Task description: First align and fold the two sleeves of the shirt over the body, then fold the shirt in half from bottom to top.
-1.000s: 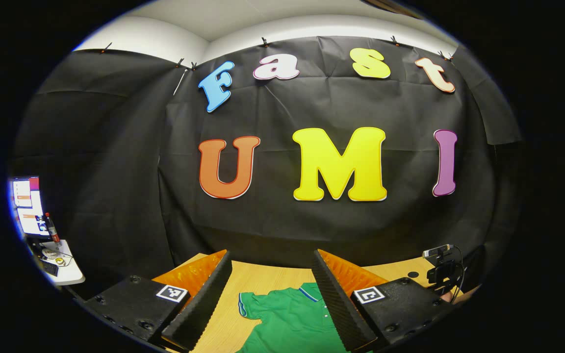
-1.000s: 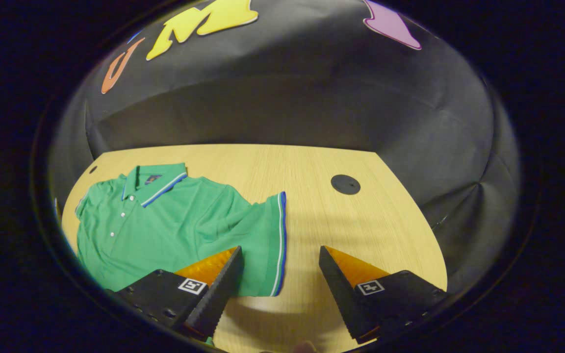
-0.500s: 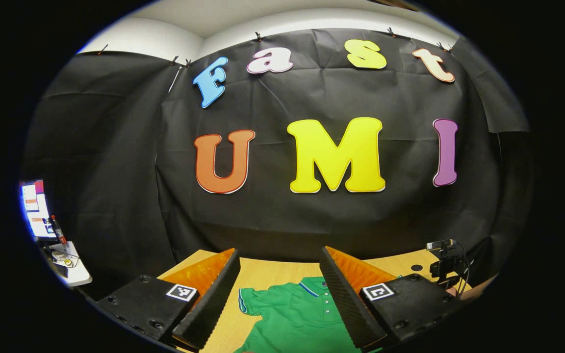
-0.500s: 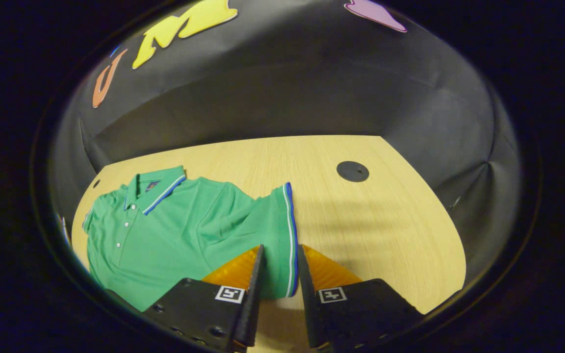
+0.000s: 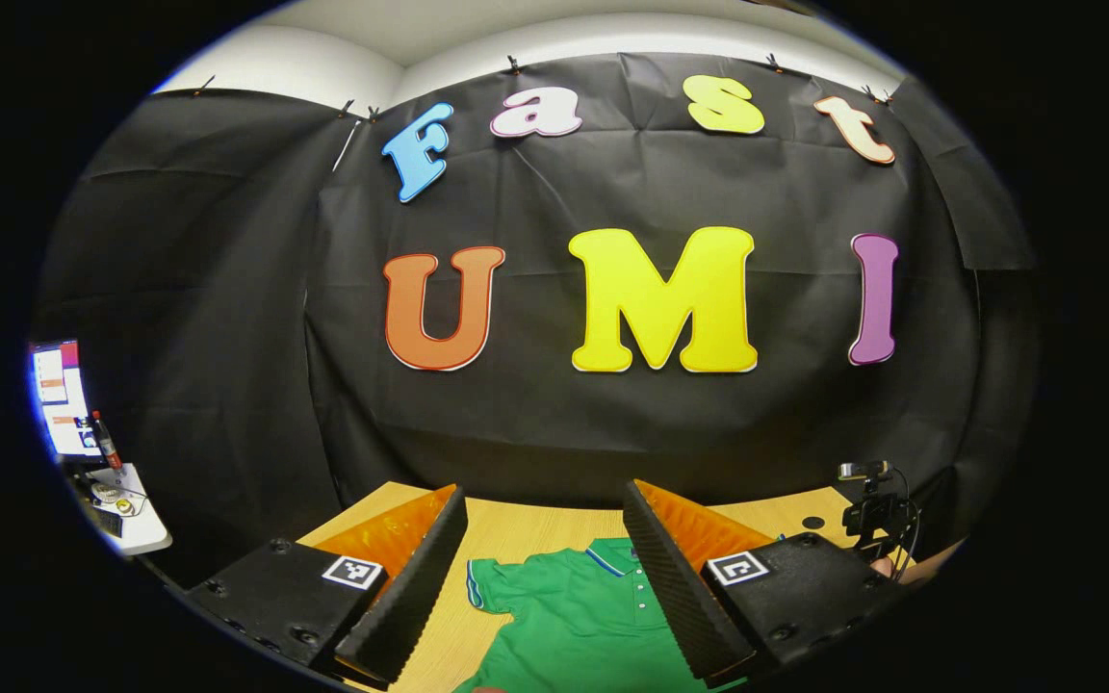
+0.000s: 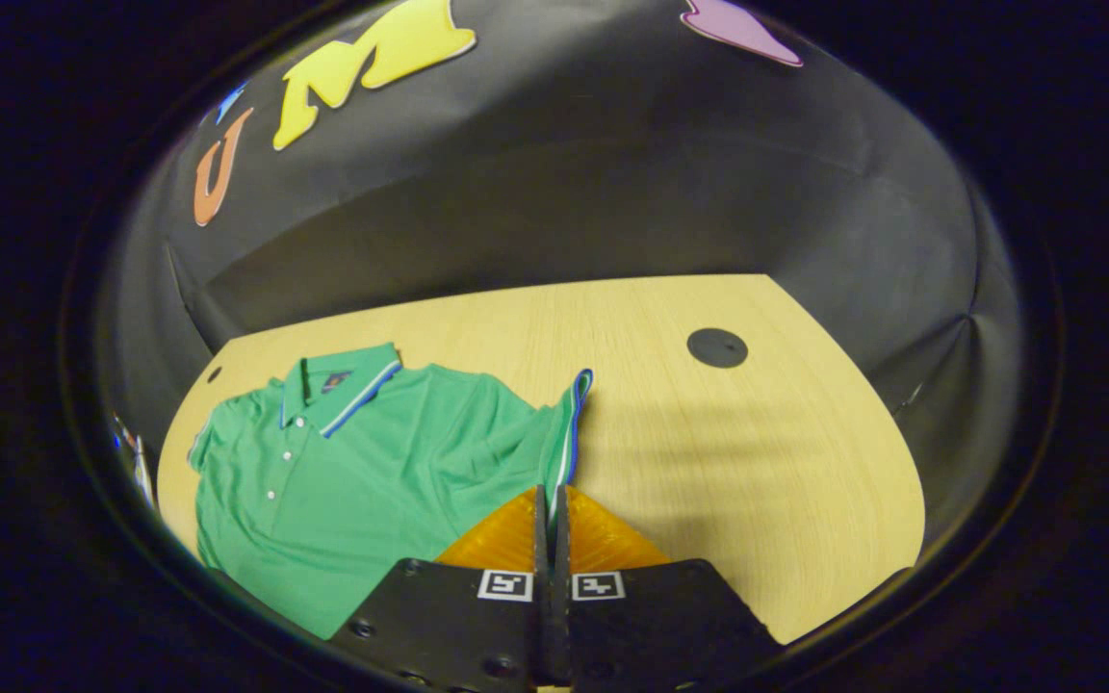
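A green polo shirt (image 6: 343,472) with blue-and-white trim lies face up on the wooden table (image 6: 737,452), collar toward the far wall. My right gripper (image 6: 551,493) is shut on the striped cuff of the shirt's sleeve (image 6: 569,423), which stands lifted in a ridge. In the left gripper view the shirt (image 5: 583,616) lies between and below the fingers of my left gripper (image 5: 545,505), which is open and held above the table; its other sleeve (image 5: 487,587) lies flat.
A round black grommet (image 6: 716,347) sits in the table to the right of the shirt. A small camera on a stand (image 5: 870,510) rises at the table's right side. A side desk with a monitor (image 5: 64,399) is at far left.
My right gripper closed from wide open onto the sleeve cuff and the cuff has risen off the table. My left gripper stayed open, shifting only slightly.
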The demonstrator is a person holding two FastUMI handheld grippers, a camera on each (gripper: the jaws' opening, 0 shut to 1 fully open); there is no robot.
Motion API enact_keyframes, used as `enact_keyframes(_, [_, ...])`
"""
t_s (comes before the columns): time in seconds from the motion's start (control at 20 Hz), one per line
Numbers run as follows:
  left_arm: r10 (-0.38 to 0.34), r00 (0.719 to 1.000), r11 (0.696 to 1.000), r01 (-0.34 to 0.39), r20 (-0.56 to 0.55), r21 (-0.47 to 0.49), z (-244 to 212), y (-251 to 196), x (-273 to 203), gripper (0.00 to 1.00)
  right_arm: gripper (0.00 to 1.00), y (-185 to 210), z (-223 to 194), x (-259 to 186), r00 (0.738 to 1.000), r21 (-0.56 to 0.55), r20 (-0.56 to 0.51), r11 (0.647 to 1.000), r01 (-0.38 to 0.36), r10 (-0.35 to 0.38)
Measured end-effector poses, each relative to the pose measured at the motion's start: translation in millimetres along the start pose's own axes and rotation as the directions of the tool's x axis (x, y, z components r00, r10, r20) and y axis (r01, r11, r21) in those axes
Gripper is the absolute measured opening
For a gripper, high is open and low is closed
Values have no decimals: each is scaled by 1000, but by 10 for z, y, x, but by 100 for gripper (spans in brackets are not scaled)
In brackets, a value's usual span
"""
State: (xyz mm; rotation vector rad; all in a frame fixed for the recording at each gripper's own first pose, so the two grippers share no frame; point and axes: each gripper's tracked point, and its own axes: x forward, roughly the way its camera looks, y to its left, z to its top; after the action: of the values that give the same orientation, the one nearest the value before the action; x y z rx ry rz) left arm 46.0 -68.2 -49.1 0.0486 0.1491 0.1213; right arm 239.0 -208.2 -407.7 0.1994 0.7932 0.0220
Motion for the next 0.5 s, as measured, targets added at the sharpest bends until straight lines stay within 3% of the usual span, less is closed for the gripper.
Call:
enact_keyframes(0.25, [6, 1000, 1000, -6, 7, -28, -6, 97, -17, 100, 0, 255, 216, -188, 999, -47, 36, 999, 17, -15])
enact_keyframes(0.5, [29, 999, 998, -29, 14, -48, -20, 310, -76, 100, 0, 791, 361, -245, 998, -134, 50, 990, 37, -30])
